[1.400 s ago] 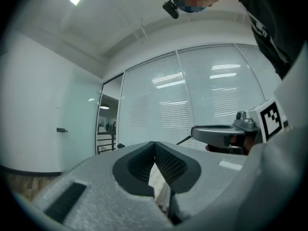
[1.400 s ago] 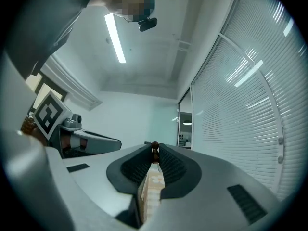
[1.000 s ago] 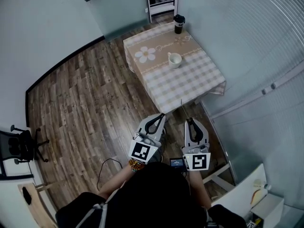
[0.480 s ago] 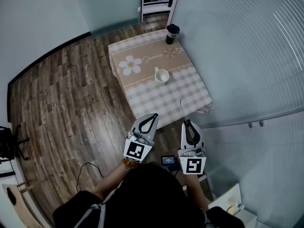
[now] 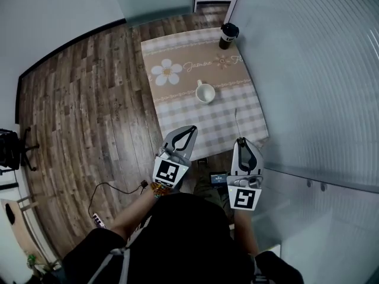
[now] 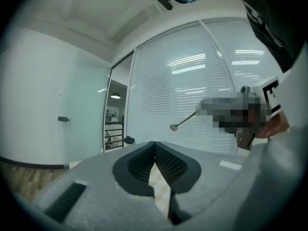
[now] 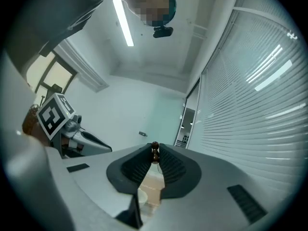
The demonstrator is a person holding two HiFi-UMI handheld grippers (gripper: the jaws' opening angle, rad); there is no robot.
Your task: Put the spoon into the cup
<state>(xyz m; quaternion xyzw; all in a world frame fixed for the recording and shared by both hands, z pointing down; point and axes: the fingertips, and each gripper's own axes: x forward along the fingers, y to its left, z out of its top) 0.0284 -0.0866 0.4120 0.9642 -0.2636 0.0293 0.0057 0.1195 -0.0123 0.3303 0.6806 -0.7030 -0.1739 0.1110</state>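
A white cup (image 5: 205, 93) stands near the middle of the checked tablecloth (image 5: 183, 114). My right gripper (image 5: 241, 139) hangs at the table's near right edge, shut on a thin metal spoon (image 5: 237, 123) that points away from me, bowl end up. In the right gripper view the spoon's dark handle tip (image 7: 154, 151) sits pinched between the jaws, and the cup (image 7: 141, 196) shows below through the gap. My left gripper (image 5: 188, 129) is over the near edge, shut and holding nothing. From the left gripper view the spoon (image 6: 175, 126) sticks out in the air.
A dark travel mug (image 5: 228, 35) stands at the table's far right corner. A glass wall with blinds (image 5: 320, 70) runs close along the right. Wood floor (image 5: 89, 111) lies left, with a cable (image 5: 112, 187) and an office chair (image 5: 12, 149).
The table has come nearer, and both grippers now reach over its near edge. The spoon stays held in the right gripper, now close to the cup's right.
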